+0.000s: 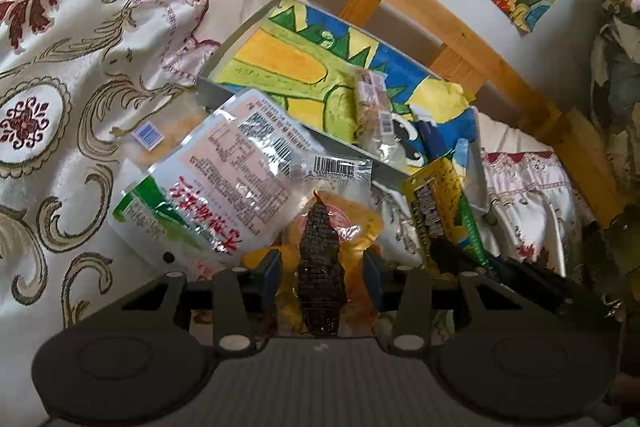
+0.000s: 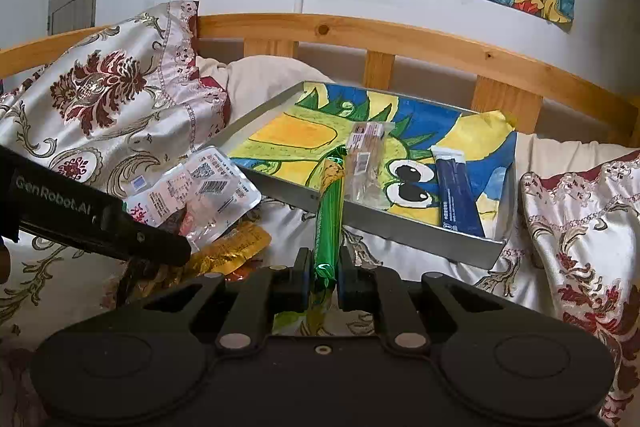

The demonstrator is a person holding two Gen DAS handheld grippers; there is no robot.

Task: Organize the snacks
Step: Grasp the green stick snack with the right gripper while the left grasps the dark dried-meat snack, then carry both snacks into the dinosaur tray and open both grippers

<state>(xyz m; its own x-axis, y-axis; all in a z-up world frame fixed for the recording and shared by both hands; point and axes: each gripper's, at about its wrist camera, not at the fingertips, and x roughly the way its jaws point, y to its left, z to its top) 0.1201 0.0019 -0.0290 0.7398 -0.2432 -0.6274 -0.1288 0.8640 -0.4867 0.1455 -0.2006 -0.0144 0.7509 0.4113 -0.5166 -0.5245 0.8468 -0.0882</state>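
Observation:
My left gripper [image 1: 322, 275] is shut on a yellow and clear packet [image 1: 320, 227] with a dark brown snack inside, low over the bedspread. It also shows at the left of the right wrist view as the left gripper [image 2: 160, 247]. My right gripper [image 2: 323, 279] is shut on a long green stick packet [image 2: 329, 223]. The stick's yellow far end reaches over the near rim of a grey tray [image 2: 380, 227] lined with a bright drawing. In the tray lie a clear snack packet [image 2: 366, 155] and a dark blue stick packet [image 2: 460, 195].
A large white packet with red writing [image 1: 208, 195] and a flat pale packet with a blue label [image 1: 148, 139] lie left of the tray [image 1: 216, 87]. A patterned bedspread [image 1: 60, 67] is bunched at left and right. A wooden bed rail [image 2: 400, 35] runs behind.

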